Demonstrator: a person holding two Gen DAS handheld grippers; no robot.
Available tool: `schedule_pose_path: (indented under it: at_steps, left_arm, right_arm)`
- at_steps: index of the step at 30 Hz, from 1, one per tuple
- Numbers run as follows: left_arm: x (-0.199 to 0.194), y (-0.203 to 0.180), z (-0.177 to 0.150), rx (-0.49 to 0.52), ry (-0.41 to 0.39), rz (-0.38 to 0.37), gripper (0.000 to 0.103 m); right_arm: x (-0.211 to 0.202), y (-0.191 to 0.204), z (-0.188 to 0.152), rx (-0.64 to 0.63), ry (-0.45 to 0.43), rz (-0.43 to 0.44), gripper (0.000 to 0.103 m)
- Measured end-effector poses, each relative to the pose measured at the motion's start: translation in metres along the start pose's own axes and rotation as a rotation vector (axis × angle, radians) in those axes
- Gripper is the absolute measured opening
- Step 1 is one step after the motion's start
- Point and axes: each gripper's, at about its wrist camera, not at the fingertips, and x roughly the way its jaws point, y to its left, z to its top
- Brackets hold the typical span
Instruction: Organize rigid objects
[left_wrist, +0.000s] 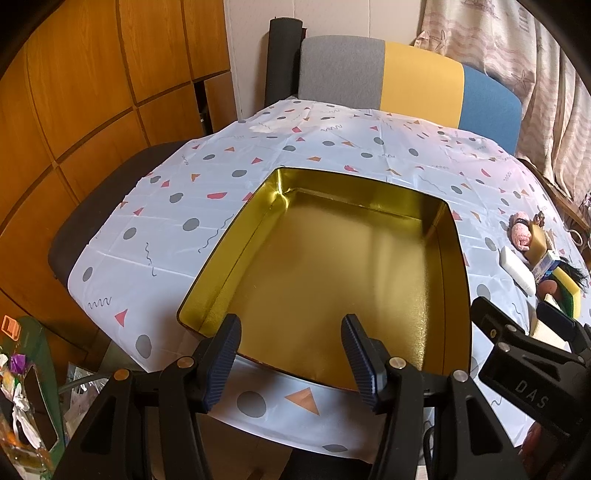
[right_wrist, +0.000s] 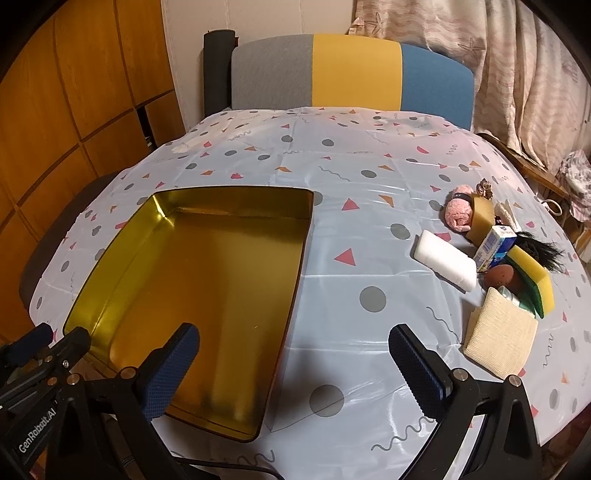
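An empty gold tin tray (left_wrist: 454, 258) (right_wrist: 306, 221) lies on the patterned tablecloth. My left gripper (left_wrist: 291, 354) hovers open over the tray's near edge with nothing between its fingers. My right gripper (right_wrist: 295, 369) stands open and wide above the tray's near right corner, also empty. To the right lies a cluster of items: a white block (right_wrist: 445, 265) (left_wrist: 517, 270), a small milk carton (right_wrist: 493, 247), a yellow-green sponge (right_wrist: 532, 280), a cream woven cloth (right_wrist: 498, 336), a brown egg-shaped thing (right_wrist: 504, 277), a pink fluffy thing (right_wrist: 460, 213) and a black brush (right_wrist: 539, 251).
The round table (right_wrist: 369, 177) carries a pale cloth with dots and triangles. A grey, yellow and blue chair back (right_wrist: 351, 70) stands behind it. Wooden panels (left_wrist: 74, 92) are on the left, curtains (right_wrist: 498, 66) on the right. Clutter (left_wrist: 26, 387) sits low at the left.
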Motion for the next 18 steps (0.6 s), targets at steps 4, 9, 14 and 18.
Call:
schedule_pose_path:
  at_steps: [4, 9, 14, 18]
  left_arm:
    - [0.0005, -0.0005, 0.0008, -0.002, 0.003, 0.000, 0.057]
    - [0.0013, -0.0007, 0.0012, -0.003, 0.010, -0.001, 0.057]
    - [0.0022, -0.0011, 0.0012, -0.005, 0.013, 0.001, 0.057]
    - [0.0024, -0.0019, 0.0009, -0.003, 0.012, 0.003, 0.057]
  right_arm:
    - [0.0006, -0.0005, 0.0001, 0.000, 0.003, -0.001, 0.103]
    - [0.0005, -0.0006, -0.0009, -0.008, 0.001, -0.004, 0.103]
    - [0.0009, -0.0004, -0.0009, -0.005, 0.001, -0.003, 0.103]
    - [0.0012, -0.0004, -0.0010, -0.005, 0.002, -0.004, 0.103]
